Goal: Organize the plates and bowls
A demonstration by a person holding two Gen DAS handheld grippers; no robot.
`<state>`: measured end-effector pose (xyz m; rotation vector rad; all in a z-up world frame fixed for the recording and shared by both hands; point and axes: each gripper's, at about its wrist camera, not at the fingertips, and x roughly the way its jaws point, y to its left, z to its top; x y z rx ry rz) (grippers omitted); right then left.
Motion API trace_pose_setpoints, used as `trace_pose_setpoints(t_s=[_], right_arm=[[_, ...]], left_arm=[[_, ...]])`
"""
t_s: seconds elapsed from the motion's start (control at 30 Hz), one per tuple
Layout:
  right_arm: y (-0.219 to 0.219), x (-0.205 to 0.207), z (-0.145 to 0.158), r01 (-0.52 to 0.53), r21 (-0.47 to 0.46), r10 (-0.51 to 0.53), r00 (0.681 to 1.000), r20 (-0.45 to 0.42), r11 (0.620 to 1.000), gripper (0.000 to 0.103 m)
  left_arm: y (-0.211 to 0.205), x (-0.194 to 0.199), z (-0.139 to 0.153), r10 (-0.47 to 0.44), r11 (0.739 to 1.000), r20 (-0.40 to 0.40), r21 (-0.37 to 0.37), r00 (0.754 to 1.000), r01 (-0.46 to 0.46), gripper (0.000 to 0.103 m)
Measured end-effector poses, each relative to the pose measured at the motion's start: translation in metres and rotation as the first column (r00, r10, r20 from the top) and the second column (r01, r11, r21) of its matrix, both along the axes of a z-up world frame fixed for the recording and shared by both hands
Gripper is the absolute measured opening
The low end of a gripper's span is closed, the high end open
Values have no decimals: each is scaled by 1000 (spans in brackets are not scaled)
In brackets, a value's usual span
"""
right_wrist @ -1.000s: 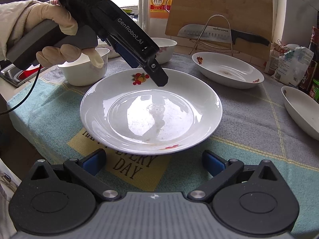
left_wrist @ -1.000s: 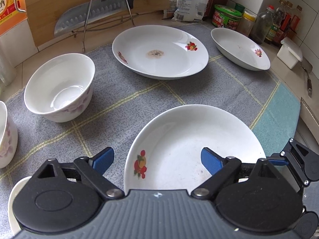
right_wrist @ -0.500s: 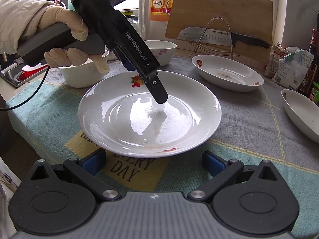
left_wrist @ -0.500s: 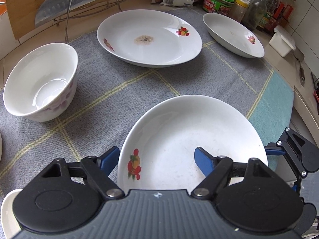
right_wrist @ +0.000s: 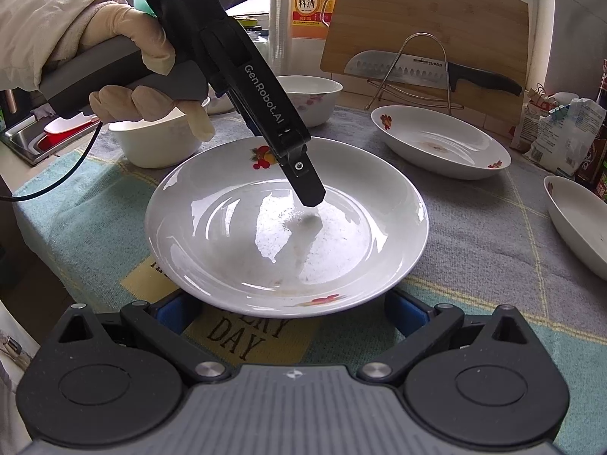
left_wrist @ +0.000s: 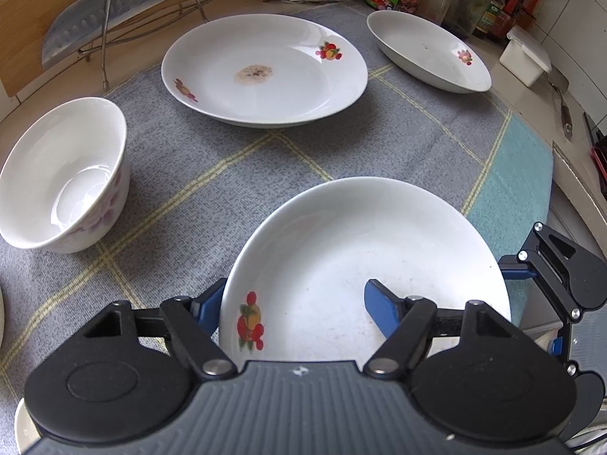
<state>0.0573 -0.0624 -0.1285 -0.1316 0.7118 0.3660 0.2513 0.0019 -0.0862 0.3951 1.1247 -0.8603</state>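
The left claw [left_wrist: 292,305] straddles the near rim of the plate [left_wrist: 364,242], one finger outside and one inside; its jaws have just been closing, though contact is hard to judge. The right claw [right_wrist: 292,309] stands wide, just short of the plate's opposite edge.

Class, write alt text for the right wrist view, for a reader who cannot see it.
The left tongs, held by a gloved hand, have been closing around the far rim of a white plate with fruit prints, one finger inside it. The right tongs wait open at its near edge, on a checked cloth with more plates and bowls behind.
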Motion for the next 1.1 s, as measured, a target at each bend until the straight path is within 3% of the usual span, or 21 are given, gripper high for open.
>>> trace_pose_setpoints(t_s=[0.33, 1.1], right_arm=[[1, 4, 0, -8, -2, 8, 1000, -5, 1000, 103], [8, 14, 4, -6, -27, 5, 998, -66, 1000, 103]], left_arm=[[-4, 1, 1, -54, 997, -7, 50, 998, 55, 71], [-3, 4, 1, -71, 997, -25, 30, 997, 72, 71]])
